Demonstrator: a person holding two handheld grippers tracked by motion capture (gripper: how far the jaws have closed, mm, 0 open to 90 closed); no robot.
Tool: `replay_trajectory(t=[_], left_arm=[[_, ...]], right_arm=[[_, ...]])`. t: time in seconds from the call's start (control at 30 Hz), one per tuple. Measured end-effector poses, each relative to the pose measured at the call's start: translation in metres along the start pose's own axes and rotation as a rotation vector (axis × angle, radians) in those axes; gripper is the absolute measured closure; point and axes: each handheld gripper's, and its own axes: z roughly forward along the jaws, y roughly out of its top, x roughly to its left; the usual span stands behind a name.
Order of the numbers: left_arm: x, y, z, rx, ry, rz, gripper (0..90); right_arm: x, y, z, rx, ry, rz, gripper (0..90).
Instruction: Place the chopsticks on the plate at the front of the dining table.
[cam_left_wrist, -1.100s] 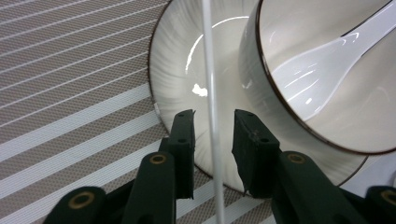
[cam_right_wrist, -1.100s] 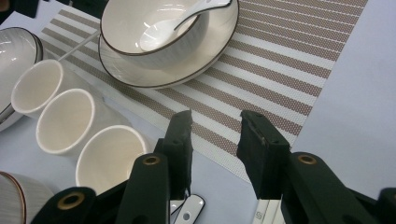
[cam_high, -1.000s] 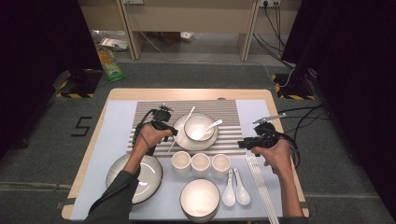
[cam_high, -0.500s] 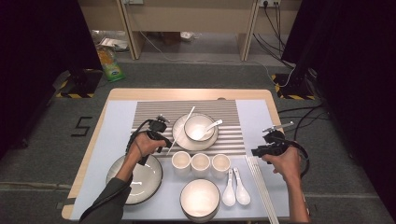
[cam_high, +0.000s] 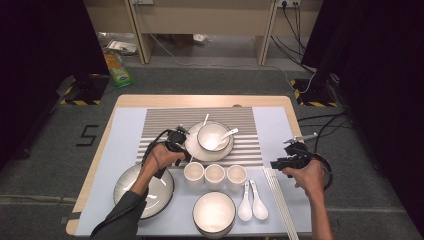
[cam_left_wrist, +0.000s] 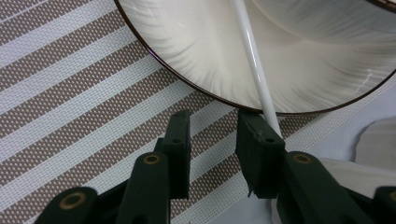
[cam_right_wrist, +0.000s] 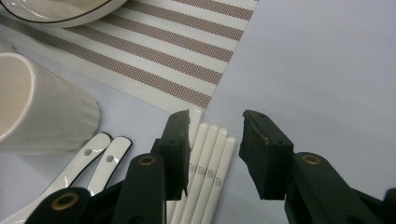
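My right gripper (cam_right_wrist: 212, 126), jaws wide, hovers over white ceramic chopsticks (cam_right_wrist: 208, 163); their long axis runs near-to-far.

From above the near side of the table (cam_high: 125, 102) we look forward and down. The 2 gripper views sit very close to the surface. With the left one we share the plate (cam_left_wrist: 289, 60) rim; with the right one, the white chopsticks (cam_right_wrist: 208, 163) and striped mat (cam_right_wrist: 187, 56).

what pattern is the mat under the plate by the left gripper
Brown and white stripes on the mat, clearest in the left gripper view.
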Motion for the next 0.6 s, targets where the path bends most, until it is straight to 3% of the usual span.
replay_trajectory(t=[0.6], left_arm=[[-0.0017, -0.0081, -0.0033, 0.048, -0.004, 0.037, 64.1]], right_arm=[[-0.0004, -0.0011, 0.0010, -0.008, 0.006, 0.003, 61.4]])
